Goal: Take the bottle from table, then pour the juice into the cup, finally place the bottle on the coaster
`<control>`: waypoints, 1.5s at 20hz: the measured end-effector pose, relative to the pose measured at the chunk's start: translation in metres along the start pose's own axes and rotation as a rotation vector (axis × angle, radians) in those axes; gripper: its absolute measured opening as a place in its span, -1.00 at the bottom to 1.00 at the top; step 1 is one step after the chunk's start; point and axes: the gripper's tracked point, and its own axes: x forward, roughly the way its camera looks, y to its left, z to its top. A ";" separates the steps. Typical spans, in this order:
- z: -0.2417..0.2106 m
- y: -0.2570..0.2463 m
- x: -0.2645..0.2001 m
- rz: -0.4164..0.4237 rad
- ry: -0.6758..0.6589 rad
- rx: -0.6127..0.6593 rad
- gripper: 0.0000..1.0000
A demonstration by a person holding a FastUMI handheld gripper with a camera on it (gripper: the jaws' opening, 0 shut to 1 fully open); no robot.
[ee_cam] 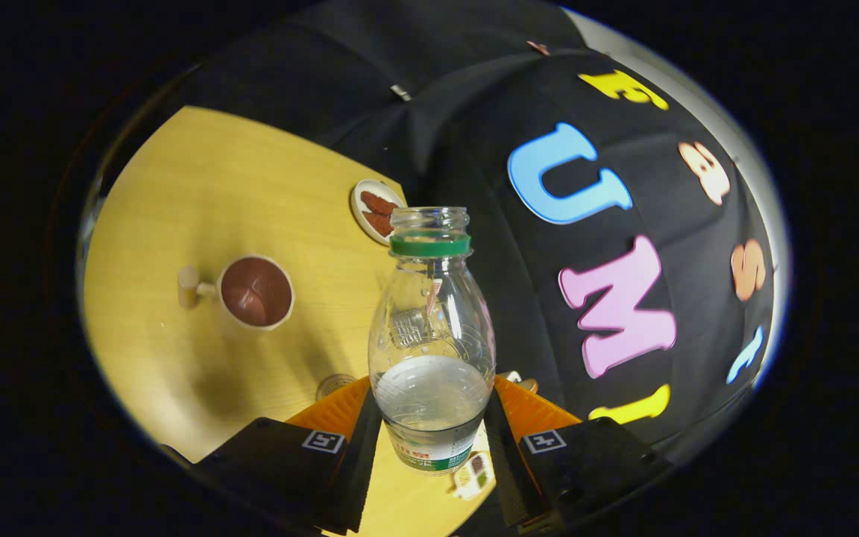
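Gripper view had the gripper clamped on the open bottle, both fingers squeezing its lower body, frame center. Cup sat center-left on the table. I'd swing over it first, then tip slowly.

1. Light falls brightly on the table, while the surroundings stay dim.
2. The cup casts a soft shadow toward the gripper.
3. Small glints mark the sharp bottle.
4. Fisheye bending curves the edges.
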 end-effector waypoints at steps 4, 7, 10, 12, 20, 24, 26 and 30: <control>-0.012 -0.018 -0.004 0.034 -0.034 0.265 0.43; -0.012 -0.024 -0.004 0.055 -0.098 0.442 0.43; -0.011 -0.030 0.003 0.058 -0.160 0.620 0.43; -0.011 -0.031 0.017 0.067 -0.190 0.715 0.43; -0.046 -0.013 0.073 0.061 -0.170 0.873 0.45; -0.057 -0.002 0.092 0.049 -0.165 0.884 0.46; -0.059 0.004 0.100 0.051 -0.171 0.882 0.48; -0.065 0.014 0.108 0.053 -0.183 0.822 0.51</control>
